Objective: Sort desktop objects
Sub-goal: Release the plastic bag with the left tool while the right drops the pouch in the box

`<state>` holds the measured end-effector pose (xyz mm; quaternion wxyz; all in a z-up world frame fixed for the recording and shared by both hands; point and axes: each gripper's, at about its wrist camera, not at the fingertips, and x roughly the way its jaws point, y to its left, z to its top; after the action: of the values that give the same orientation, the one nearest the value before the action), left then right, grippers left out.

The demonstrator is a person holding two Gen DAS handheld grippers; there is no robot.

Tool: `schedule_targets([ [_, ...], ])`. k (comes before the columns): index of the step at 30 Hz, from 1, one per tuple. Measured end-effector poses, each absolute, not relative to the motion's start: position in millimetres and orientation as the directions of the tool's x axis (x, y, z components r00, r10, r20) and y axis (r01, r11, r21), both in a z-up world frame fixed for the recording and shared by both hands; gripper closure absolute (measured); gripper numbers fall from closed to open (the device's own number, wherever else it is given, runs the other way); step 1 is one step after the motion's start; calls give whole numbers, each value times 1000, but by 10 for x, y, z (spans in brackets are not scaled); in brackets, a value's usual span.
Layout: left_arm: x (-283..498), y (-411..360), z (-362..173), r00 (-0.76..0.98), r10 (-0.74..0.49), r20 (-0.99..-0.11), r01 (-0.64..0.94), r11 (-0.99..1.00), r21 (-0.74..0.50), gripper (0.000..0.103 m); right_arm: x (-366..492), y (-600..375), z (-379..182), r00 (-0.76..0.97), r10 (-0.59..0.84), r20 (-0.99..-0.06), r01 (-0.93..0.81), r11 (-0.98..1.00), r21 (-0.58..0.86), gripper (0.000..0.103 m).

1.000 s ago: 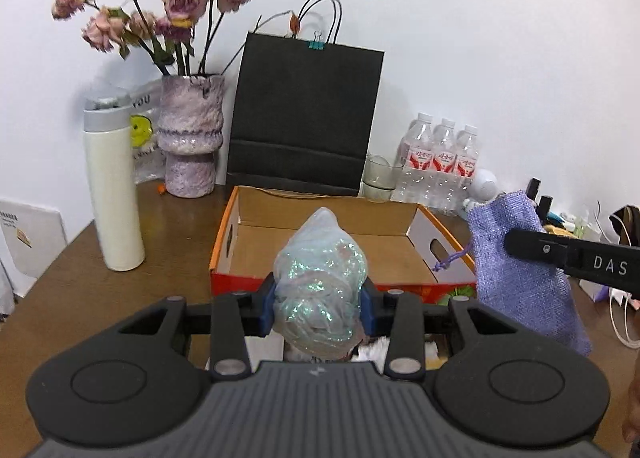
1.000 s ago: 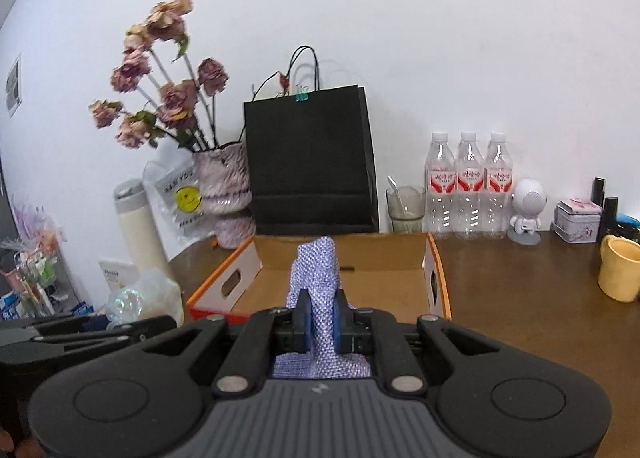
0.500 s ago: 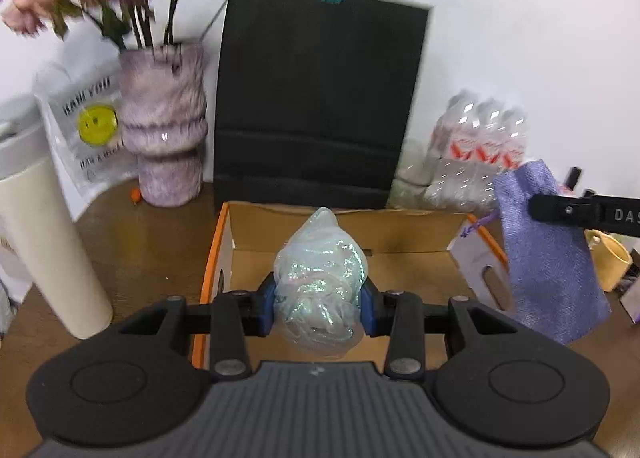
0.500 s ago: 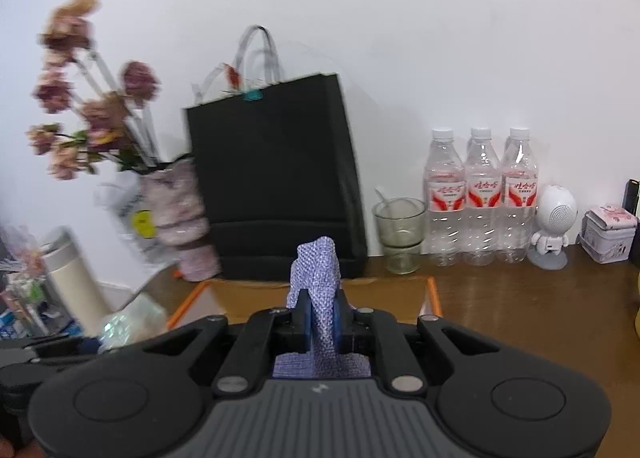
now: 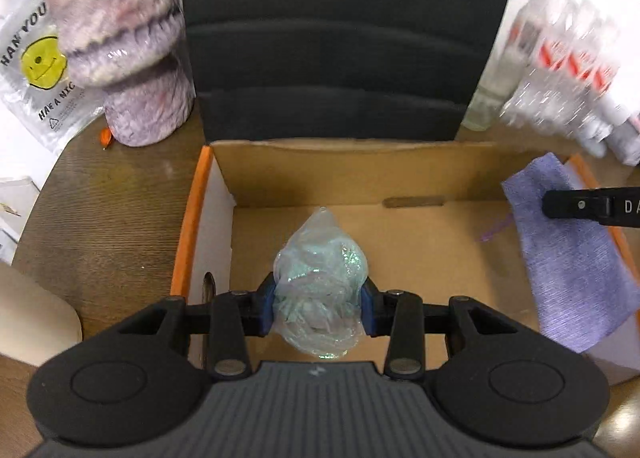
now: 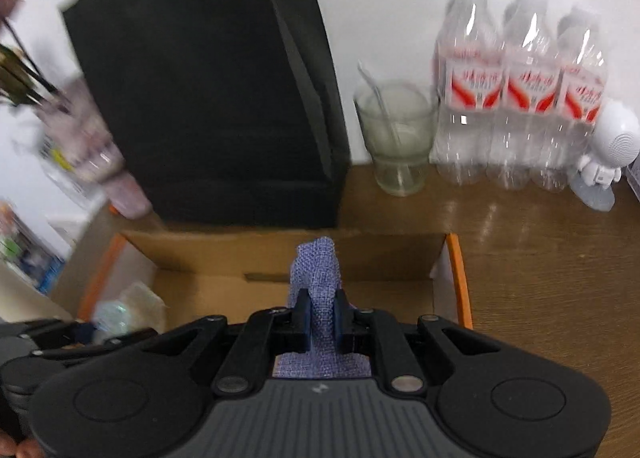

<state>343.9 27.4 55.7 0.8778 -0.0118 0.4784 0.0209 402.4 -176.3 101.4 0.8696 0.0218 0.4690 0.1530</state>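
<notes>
Both grippers carry soft bags over the cardboard box.
Left gripper pinches a crinkly, iridescent plastic bag at its bulging middle: light, squashy, probably slippery. Right gripper is clamped on a limp purple woven pouch, hanging below its fingers.

Glossy crinkled plastic bundle, coarse-woven purple cloth pouch, matt cardboard box, wood-grain table.
</notes>
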Motion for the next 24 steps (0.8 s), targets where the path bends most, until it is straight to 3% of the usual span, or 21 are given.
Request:
schedule_targets([
  [5,3536,234,463,523,82,-848,-51,997,65,57,4138,-1652,692,478,186,-858,-235,969,80,90],
  [10,3559,175,452,511,102,-854,-45,995,92,49,4117,-1621,500,457,150,-877,-222,974,51,65],
  [14,3502,205,559,499,89,-862,-61,996,67,33,4026,-1632,598,451,175,-875,-221,972,80,56],
  [16,3470,247,631,487,78,-870,-67,996,51,25,3972,-1626,738,466,183,-865,-227,970,82,41],
  [19,3353,271,815,482,64,-874,-76,997,31,15,3863,-1637,944,461,154,-874,-225,973,53,31],
  [21,3266,266,959,496,71,-865,-79,996,37,4,3839,-1643,1051,436,164,-885,-224,972,69,27],
  [24,3110,232,1155,515,73,-854,-77,996,39,1,3685,-1665,1202,429,177,-886,-232,969,81,27],
])
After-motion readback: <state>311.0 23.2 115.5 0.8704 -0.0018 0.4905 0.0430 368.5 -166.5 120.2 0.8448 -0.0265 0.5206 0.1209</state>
